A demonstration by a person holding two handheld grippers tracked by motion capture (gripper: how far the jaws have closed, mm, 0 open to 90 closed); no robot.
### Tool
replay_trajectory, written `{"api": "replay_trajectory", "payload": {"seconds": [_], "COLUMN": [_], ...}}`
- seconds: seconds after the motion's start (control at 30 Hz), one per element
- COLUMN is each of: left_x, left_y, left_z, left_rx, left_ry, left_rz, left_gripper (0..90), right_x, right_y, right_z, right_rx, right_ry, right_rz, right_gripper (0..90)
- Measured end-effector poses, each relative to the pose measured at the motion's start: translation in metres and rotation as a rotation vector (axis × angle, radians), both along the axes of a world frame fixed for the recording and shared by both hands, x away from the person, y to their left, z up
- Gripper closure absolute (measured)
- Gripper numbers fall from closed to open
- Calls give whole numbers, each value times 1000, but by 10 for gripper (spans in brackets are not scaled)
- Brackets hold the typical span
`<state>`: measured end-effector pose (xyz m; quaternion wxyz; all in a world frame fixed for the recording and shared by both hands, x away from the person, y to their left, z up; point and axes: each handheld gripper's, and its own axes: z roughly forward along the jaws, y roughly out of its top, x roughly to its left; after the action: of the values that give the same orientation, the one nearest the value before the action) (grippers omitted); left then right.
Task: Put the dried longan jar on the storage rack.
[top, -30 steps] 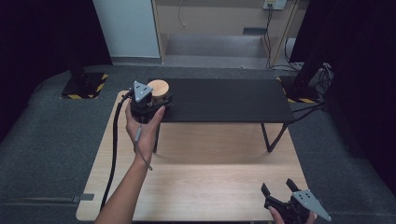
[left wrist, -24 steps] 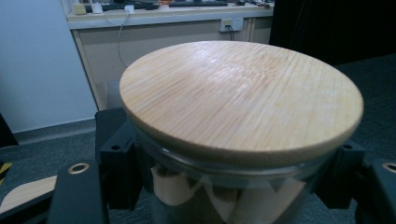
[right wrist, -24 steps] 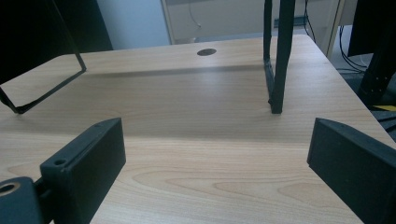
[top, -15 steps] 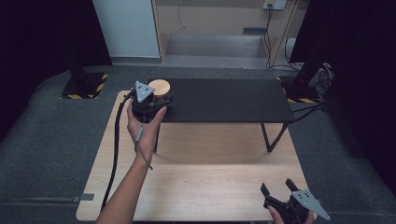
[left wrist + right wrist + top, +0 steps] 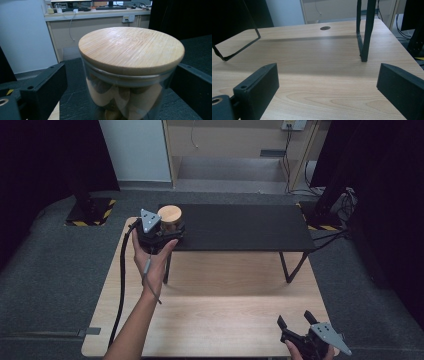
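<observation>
Glass jar (image 5: 125,100): clear, round, pale wooden pieces inside; flat bamboo lid (image 5: 131,48) seated on top. Stands at the left end of the black raised shelf (image 5: 240,227) above the wooden table (image 5: 215,320). Left gripper (image 5: 172,227): jaws have just been opening, now spread either side of the jar, the left one clear of the glass. Right gripper (image 5: 297,320): jaws apart, nothing between, low over the table's near right corner. The left gripper view gives the lid's grain and the jar's contents; the high view gives its place on the shelf.

Upright lidded glass jar (image 5: 130,75) on black shelf (image 5: 240,227)
</observation>
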<state>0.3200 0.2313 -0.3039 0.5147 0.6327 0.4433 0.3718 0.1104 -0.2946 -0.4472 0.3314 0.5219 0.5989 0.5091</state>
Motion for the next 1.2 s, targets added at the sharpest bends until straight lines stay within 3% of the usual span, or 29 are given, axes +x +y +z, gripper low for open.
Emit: {"api": "replay_trajectory", "payload": {"seconds": [0.57, 0.87, 1.2], "left_x": [-22, -35, -69], "left_y": [6, 7, 11], "left_z": [-11, -14, -25], "left_rx": [-44, -45, -28], "left_ry": [-52, -69, -110], "left_rz": [-6, -19, -10], "left_gripper": [8, 10, 11], "right_x": [0, -1, -2], "right_y": [3, 5, 8], "right_z": [2, 2, 3], "right_rx": [-1, -1, -3], "right_ry": [-5, -8, -15], "right_rz": [8, 11, 20], "right_gripper": [43, 42, 41]}}
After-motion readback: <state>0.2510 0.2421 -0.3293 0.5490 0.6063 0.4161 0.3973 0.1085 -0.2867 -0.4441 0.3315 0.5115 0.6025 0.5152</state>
